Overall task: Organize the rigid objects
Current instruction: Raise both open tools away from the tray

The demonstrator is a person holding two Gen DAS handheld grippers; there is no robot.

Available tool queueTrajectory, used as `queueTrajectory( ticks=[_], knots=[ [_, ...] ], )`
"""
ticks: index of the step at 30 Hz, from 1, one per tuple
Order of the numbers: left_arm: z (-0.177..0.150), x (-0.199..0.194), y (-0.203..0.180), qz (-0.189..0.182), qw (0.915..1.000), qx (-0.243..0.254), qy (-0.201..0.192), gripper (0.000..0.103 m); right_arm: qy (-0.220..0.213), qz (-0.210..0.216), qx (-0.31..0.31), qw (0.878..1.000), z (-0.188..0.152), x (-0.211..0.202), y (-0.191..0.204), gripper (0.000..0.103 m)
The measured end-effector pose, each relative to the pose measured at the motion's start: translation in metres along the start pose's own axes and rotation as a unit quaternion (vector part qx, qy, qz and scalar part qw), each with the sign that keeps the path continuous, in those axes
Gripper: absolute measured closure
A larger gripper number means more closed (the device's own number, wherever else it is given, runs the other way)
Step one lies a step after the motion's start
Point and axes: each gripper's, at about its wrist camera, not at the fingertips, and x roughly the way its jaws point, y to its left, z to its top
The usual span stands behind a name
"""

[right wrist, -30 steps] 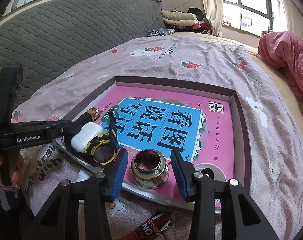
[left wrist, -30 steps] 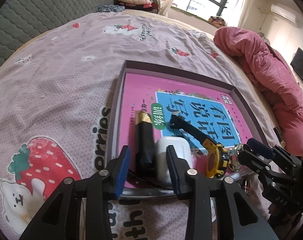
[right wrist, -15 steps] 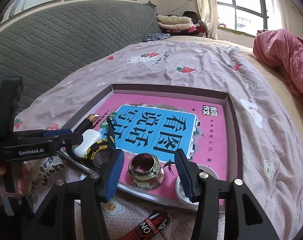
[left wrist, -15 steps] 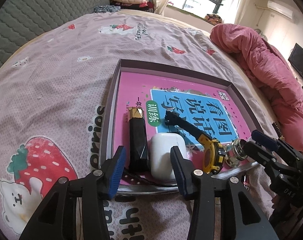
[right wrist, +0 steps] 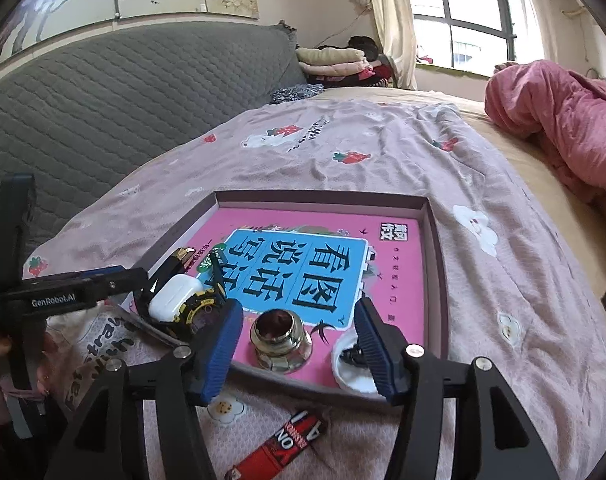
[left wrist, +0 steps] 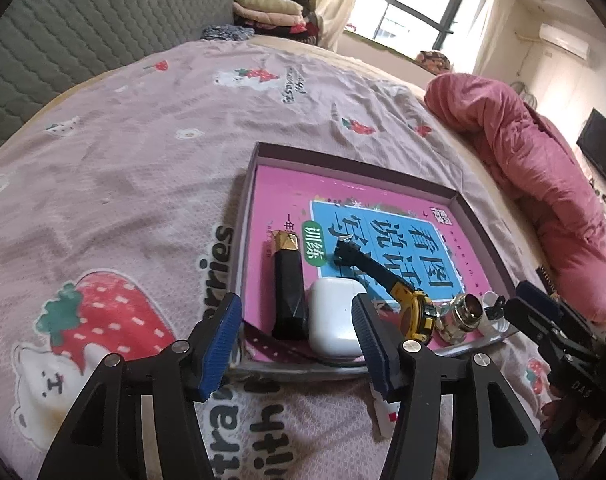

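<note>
- The left tool (left wrist: 297, 344) was held with its jaws apart and empty; it had been drawn back from the shallow box (left wrist: 469, 216), so the black tube (left wrist: 289, 296) and white earbud case (left wrist: 335, 322) were no longer between its pads.
- The right tool (right wrist: 299, 344) was likewise spread wider than a second before and gripped nothing.
- The brass fitting (right wrist: 281, 340), yellow watch (left wrist: 413, 314) and white cap (right wrist: 353, 368) had stayed along the box's near edge, on the bed (left wrist: 123, 160).
</note>
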Motion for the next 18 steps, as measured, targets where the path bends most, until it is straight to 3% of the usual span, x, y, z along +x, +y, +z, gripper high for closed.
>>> queueTrajectory(
  ticks=[9,14,18],
  knots=[
    [-0.016,-0.02,-0.022,-0.016,0.9994,0.031,0.003,0.044,0.024,-0.03,0.052,0.998,-0.022,-0.015,-0.002,0.045],
    [-0.033,-0.019,-0.041,-0.047,0.9975,0.042,0.032,0.044,0.046,-0.048,0.054,0.996,-0.034,-0.021,0.002,0.045],
    [-0.044,-0.015,-0.051,-0.049,0.9963,0.052,0.047,0.044,0.064,-0.046,0.051,0.996,-0.044,-0.026,0.008,0.045]
  ],
)
